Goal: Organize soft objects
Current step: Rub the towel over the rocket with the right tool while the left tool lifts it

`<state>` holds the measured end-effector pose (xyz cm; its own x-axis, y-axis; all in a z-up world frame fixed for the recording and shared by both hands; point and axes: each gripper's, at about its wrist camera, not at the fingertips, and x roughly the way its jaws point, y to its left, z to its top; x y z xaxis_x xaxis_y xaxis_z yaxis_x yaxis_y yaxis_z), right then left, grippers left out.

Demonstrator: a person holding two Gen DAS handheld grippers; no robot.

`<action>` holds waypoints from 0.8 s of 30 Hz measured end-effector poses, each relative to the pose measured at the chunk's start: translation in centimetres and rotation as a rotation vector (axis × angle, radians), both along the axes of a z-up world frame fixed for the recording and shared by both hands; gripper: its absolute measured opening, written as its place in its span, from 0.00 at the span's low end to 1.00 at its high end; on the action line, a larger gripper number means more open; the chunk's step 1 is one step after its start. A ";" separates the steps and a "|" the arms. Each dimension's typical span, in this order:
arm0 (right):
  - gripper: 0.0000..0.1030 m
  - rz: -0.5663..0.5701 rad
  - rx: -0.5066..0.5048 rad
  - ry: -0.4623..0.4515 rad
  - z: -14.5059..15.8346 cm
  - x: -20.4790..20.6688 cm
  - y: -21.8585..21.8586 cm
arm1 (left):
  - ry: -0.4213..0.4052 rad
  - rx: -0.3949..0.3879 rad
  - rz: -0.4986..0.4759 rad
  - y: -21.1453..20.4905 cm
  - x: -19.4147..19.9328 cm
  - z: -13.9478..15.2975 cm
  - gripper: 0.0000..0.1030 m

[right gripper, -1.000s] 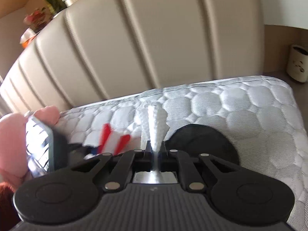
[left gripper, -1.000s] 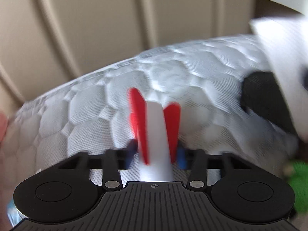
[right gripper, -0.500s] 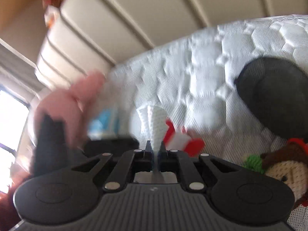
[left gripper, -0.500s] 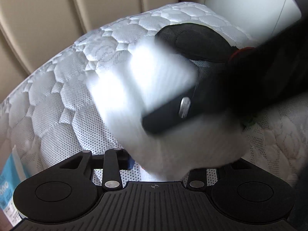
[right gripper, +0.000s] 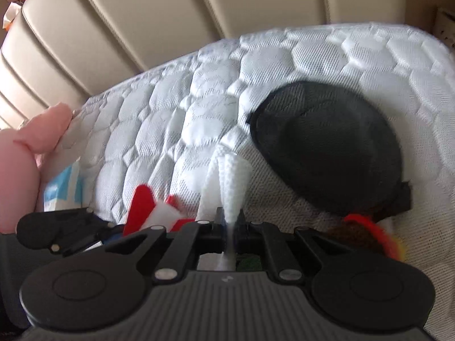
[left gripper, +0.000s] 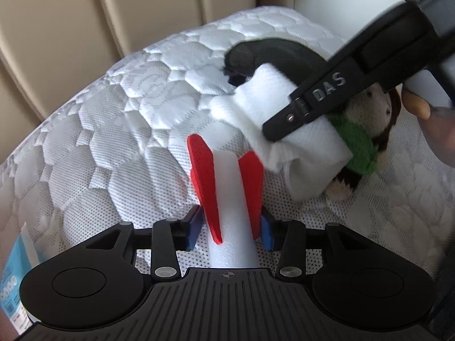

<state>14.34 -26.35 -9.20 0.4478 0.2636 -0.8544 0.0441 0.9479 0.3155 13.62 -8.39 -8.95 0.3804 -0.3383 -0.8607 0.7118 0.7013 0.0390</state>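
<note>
Left gripper [left gripper: 230, 196]: jaws opening, red fingers [left gripper: 203, 176] flanking a white foam tube [left gripper: 229, 199]; whether the pads press it cannot be told. Behind the red pads, blue mounts at 8 and 4 o'clock. Under everything, a quilted white mattress [left gripper: 119, 119]. From 2 o'clock, the right gripper [left gripper: 284, 130] reaching into the left view, black bar lettered "DAS", white fingers [left gripper: 261, 108] low over the mattress. At 3 o'clock just past those fingers, a knitted doll [left gripper: 369, 119] in green with brown hair, lying on the mattress. At 1 o'clock a black mesh cap [left gripper: 273, 54], touching the mattress, partly hidden by the right gripper. At the far right edge, a hand [left gripper: 426, 116] on the handle.

Right gripper [right gripper: 227, 187]: white ribbed fingers clenched tip to tip, nothing seen between them. At 9 o'clock beside them, the left gripper's red pads and tube. At 2 o'clock the cap, flat on the mattress. At 4 o'clock, near the gripper body, the doll's red and brown top. At 9 o'clock far out, a pink plush [right gripper: 25, 153] and a blue-white packet [right gripper: 61, 190] at the mattress edge. Beyond, at 12 o'clock, a beige ribbed headboard [right gripper: 142, 14].
</note>
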 end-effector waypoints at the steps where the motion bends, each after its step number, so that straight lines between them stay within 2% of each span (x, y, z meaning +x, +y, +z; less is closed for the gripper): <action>1: 0.06 -0.002 -0.016 -0.021 0.6 -0.1 -0.1 | 0.005 -0.021 0.022 0.0 0.8 0.1 0.53; 3: 0.06 -0.019 -0.040 -0.056 1.8 -0.3 -0.4 | 0.048 -0.083 0.069 1.0 1.6 0.7 0.82; 4: 0.06 -0.032 -0.042 -0.071 2.4 -0.3 -0.7 | 0.082 -0.121 0.086 1.2 2.1 0.8 0.88; 5: 0.06 -0.042 -0.034 -0.087 3.1 -0.3 -0.9 | 0.103 -0.150 0.095 1.0 2.4 1.0 0.91; 7: 0.06 -0.051 -0.009 -0.121 4.2 -0.2 -1.3 | 0.083 -0.127 0.083 -0.6 2.7 1.1 0.91; 9: 0.06 -0.057 -0.001 -0.150 5.0 -0.3 -1.6 | 0.008 -0.057 0.058 -2.8 3.2 0.8 0.90; 10: 0.06 -0.061 -0.005 -0.158 5.2 -0.4 -1.8 | -0.017 -0.021 0.060 -3.6 3.5 0.4 0.88; 12: 0.06 -0.066 -0.016 -0.167 5.4 -0.5 -2.2 | 0.009 0.024 0.090 -4.6 4.2 -0.6 0.45; 13: 0.06 -0.071 -0.020 -0.172 5.6 -0.6 -2.5 | 0.026 0.016 0.108 -4.5 4.3 -0.8 0.44; 15: 0.06 -0.094 -0.016 -0.182 5.8 -0.5 -3.2 | -0.005 0.007 0.111 -4.0 4.1 0.0 0.33; 17: 0.06 -0.120 -0.005 -0.196 6.0 -0.4 -4.0 | -0.056 -0.020 0.136 -3.2 4.1 1.5 0.32; 19: 0.06 -0.135 0.015 -0.223 6.5 -0.7 -4.4 | -0.151 -0.119 0.193 -1.8 4.3 4.2 0.32; 23: 0.06 -0.109 0.058 -0.320 8.1 -1.6 -4.1 | -0.346 -0.353 0.219 1.1 2.3 7.7 0.35; 24: 0.06 -0.097 0.063 -0.346 8.6 -1.8 -3.9 | -0.371 -0.352 0.208 1.4 1.6 7.8 0.35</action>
<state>12.54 -30.22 -0.62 0.7331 0.2527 -0.6314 0.0131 0.9230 0.3846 15.22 -6.97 -1.16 0.7261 -0.4667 -0.5049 0.5402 0.8416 -0.0011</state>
